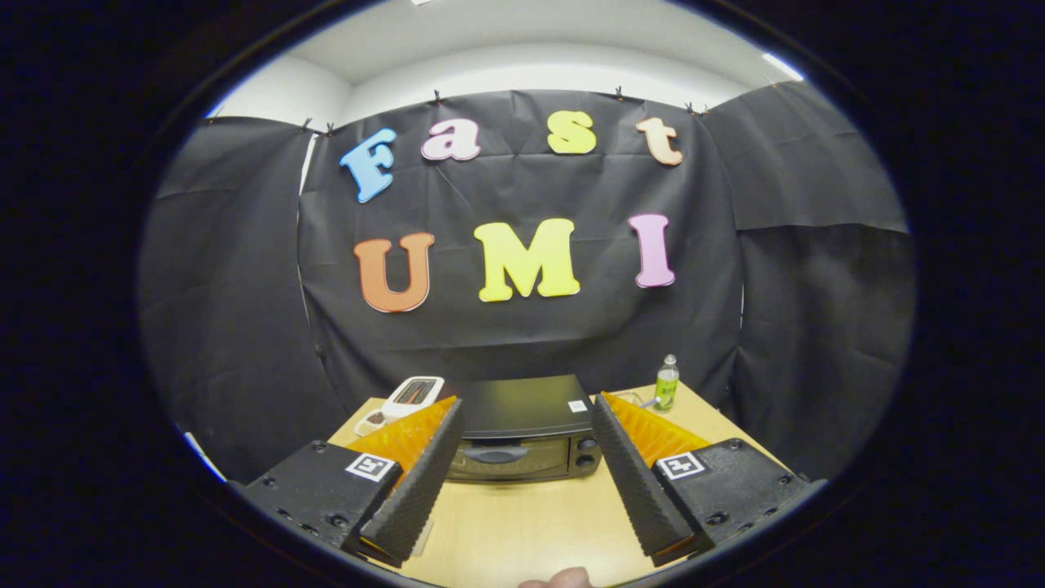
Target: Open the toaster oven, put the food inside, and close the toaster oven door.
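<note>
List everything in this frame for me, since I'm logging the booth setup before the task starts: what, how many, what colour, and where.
toaster oven: one, black, on the table beyond the open fingers, door closed, handle and two knobs facing the camera.
white device: one, white with a dark panel, on the table beside the toaster oven; what it is I cannot tell.
small item: one, pale with dark bits, just in front of the white device; too small to identify.
bottle: one, green with a pale cap, upright at the table's far corner on the oven's other side.
table: one, light wood, under everything.
gripper: one, fingers spread wide, framing the oven, holding nothing.
fingertip: one, at the near edge, below the fingers.
</note>
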Motion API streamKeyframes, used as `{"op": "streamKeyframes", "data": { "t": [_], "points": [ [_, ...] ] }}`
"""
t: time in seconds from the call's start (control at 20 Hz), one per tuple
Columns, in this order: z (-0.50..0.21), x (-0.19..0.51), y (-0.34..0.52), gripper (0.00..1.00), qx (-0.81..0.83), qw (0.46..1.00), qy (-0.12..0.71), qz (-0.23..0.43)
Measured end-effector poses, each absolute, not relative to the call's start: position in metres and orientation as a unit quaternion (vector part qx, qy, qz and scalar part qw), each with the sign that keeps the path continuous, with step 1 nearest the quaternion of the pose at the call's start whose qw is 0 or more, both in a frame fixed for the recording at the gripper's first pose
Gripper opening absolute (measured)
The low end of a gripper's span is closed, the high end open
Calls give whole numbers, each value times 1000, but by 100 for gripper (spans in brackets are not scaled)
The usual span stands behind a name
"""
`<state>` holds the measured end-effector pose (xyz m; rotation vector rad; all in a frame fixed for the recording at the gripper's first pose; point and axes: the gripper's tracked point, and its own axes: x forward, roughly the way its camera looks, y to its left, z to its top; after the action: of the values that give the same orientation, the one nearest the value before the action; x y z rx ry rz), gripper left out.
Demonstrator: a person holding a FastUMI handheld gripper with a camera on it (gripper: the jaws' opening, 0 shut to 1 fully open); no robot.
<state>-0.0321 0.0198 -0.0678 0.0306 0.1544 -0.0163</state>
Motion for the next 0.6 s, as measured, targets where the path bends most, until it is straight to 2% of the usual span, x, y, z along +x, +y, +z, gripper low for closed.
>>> {"op": "streamKeyframes", "data": {
  "t": [0.6],
  "points": [
    [-79,-44,32,100,11,996,85,8]
  ]
}}
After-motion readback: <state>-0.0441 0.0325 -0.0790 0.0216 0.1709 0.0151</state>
